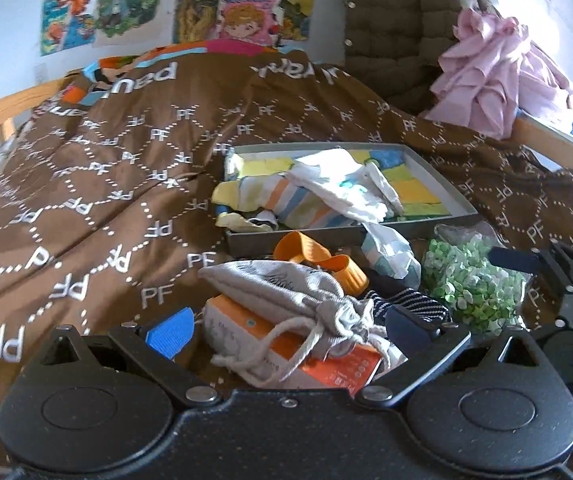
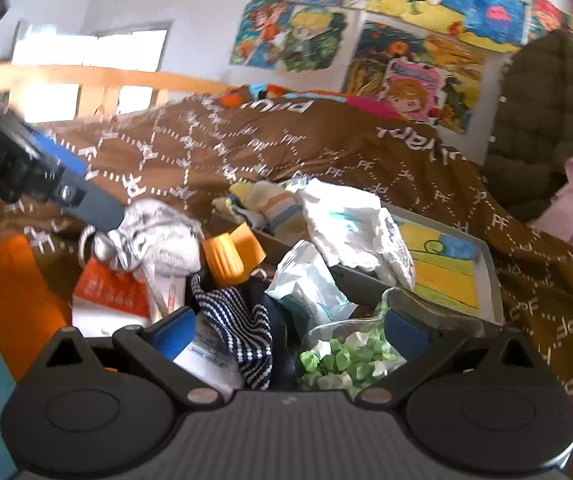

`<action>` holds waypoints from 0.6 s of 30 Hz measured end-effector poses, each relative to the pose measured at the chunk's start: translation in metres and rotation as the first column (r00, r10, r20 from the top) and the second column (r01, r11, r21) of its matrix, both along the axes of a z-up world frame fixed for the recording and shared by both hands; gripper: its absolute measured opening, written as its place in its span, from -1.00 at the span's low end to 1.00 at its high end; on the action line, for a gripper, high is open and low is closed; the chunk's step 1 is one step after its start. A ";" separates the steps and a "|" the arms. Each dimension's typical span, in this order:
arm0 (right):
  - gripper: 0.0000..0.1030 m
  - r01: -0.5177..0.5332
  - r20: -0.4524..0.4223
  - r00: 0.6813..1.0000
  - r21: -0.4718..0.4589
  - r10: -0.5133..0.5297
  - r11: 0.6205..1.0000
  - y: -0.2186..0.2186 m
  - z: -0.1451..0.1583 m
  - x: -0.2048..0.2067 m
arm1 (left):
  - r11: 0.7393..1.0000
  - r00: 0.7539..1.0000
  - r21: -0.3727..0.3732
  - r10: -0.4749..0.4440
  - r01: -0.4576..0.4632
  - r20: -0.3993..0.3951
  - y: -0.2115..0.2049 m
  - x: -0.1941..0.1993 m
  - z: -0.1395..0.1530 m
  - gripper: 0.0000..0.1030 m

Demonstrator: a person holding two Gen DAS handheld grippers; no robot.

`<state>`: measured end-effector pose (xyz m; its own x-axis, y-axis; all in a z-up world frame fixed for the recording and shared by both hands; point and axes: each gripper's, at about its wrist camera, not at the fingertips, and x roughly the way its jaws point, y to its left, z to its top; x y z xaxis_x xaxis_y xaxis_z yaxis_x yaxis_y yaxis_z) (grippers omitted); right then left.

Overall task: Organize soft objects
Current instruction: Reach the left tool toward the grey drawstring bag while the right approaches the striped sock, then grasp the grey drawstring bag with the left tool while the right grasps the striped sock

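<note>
My left gripper (image 1: 288, 328) is open over a grey drawstring pouch (image 1: 286, 292) that lies on an orange-and-white box (image 1: 326, 364). My right gripper (image 2: 290, 330) is open too. A navy-and-white striped sock (image 2: 238, 320) and a clear bag of green paper stars (image 2: 346, 356) lie between its fingers. Behind them stands a grey tray (image 1: 294, 236) with a colourful liner, holding a striped cloth (image 1: 298, 204) and a white cloth (image 1: 346, 188). In the right wrist view, a left finger (image 2: 98, 208) touches the pouch (image 2: 154, 240).
An orange plastic piece (image 1: 318, 260) and a white-blue packet (image 1: 390, 252) lie in front of the tray. Everything rests on a brown patterned blanket (image 1: 106, 200). An olive quilted jacket (image 1: 398, 32) and pink cloth (image 1: 498, 76) are at the back right, with a wooden bed rail (image 2: 106, 76) behind.
</note>
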<state>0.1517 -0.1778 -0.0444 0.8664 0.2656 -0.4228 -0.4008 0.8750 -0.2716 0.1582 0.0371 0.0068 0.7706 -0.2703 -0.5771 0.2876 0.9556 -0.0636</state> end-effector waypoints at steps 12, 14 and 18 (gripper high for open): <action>0.83 -0.052 0.011 0.999 -0.123 0.053 0.991 0.020 -0.012 0.007 | 0.929 0.950 0.202 -0.292 0.309 -0.111 -0.032 0.035 0.018 0.98; 0.78 -0.048 0.016 0.999 -0.128 0.051 0.991 0.020 -0.013 0.007 | 0.908 0.936 0.231 -0.326 0.349 -0.134 -0.040 0.042 0.014 0.98; 0.71 -0.049 0.024 0.998 -0.142 0.053 0.989 0.022 -0.015 0.008 | 0.884 0.906 0.225 -0.369 0.411 -0.205 -0.047 0.049 0.004 0.85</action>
<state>0.1593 -0.1563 -0.0593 0.8650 0.2490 -0.4356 -0.4345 0.8059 -0.4022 0.2069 -0.0097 0.0108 0.5307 -0.3570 -0.7687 0.6468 0.7567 0.0951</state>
